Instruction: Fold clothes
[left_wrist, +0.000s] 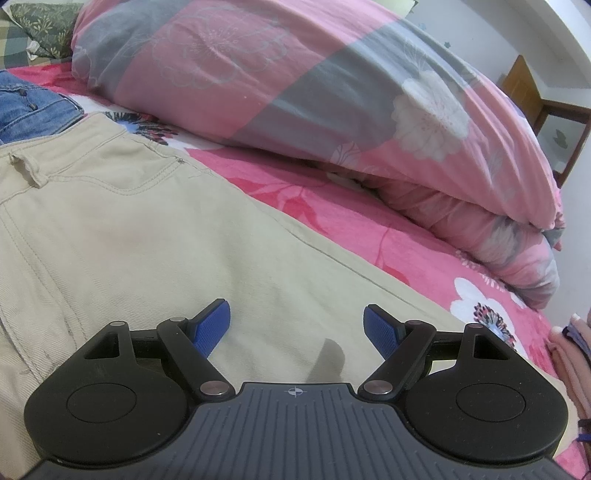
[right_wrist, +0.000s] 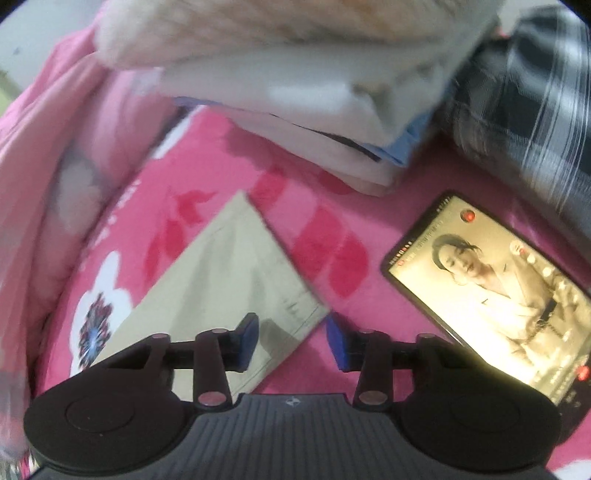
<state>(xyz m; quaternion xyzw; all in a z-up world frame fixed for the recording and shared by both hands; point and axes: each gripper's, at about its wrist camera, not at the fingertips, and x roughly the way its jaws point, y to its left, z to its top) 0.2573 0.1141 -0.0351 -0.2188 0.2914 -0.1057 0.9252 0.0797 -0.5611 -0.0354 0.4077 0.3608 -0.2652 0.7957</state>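
The right gripper (right_wrist: 291, 339) is seen pointing down at a pink flowered bedsheet (right_wrist: 207, 147), jaws partly apart, nothing pressed between the blue pads (right_wrist: 248, 341). A corner of the beige trousers (right_wrist: 229, 273) lies under and between the jaws, its hem tip just beside the right pad. A lit phone (right_wrist: 487, 288) lies flat to the right. A stack of folded pale clothes (right_wrist: 295, 92) is seen beyond, with a dark striped garment (right_wrist: 528, 92) at upper right. The picture is motion-blurred.
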